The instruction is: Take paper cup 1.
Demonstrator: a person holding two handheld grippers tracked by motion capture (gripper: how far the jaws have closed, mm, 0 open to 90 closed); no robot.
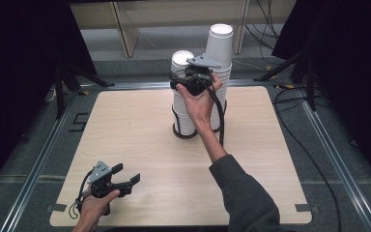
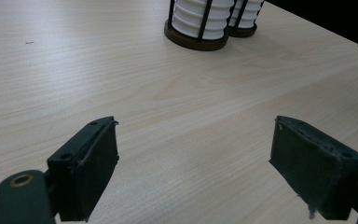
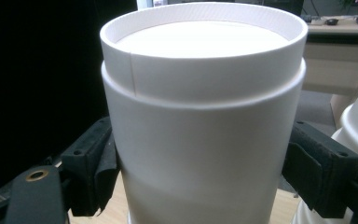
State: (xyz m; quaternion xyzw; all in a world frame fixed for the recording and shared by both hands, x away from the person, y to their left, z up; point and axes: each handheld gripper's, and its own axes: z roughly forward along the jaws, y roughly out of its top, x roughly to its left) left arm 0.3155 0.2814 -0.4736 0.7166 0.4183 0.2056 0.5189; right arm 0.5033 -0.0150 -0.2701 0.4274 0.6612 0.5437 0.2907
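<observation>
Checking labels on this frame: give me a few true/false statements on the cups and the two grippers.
1. The right gripper has its jaws closed on an upside-down white paper cup. True.
2. The left gripper holds a cup. False: its jaws stand open over the bare light wooden table.
3. Two stacks of white paper cups stand in black wire holders. True.
4. The nearer cup stack is taller than the farther cup stack. False: the farther one rises higher.
5. The left gripper rests beside the stacks. False: it is near the table's front left corner.
</observation>
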